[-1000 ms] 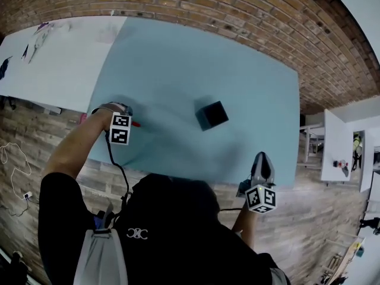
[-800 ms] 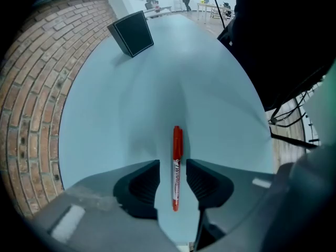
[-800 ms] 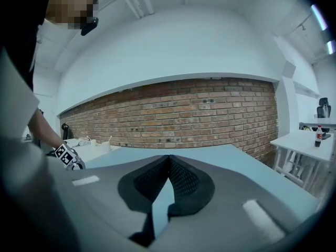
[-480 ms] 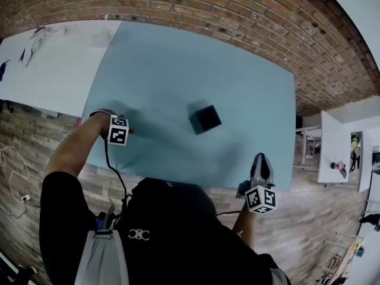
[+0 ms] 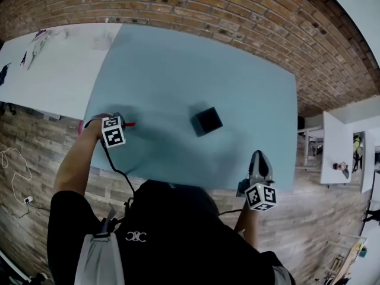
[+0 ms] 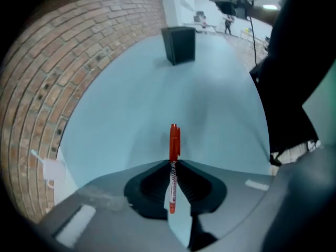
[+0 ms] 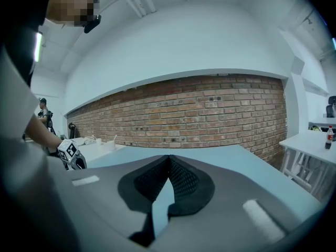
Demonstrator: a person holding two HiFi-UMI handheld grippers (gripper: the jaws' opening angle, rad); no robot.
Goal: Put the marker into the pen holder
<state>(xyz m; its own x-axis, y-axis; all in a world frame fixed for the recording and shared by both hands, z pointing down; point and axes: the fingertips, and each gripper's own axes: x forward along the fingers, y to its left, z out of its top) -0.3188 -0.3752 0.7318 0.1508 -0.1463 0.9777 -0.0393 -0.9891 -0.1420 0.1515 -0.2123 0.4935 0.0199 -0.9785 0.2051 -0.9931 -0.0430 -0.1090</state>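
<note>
Now the left hand-held gripper, jaws just closed, pinches the red marker near its middle.
Light, stiff, probably slick; a firm central hold suits it.

My left gripper points steeply down at the end of my outstretched arm, its jaws having just closed onto the marker. My right gripper sits near level, jaws together.

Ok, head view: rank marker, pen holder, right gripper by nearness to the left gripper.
1. Marker: gripped by the left gripper, whose jaws have just been closing.
2. Pen holder: farther right, mid-picture.
3. Right gripper: farthest, lower right.
</note>
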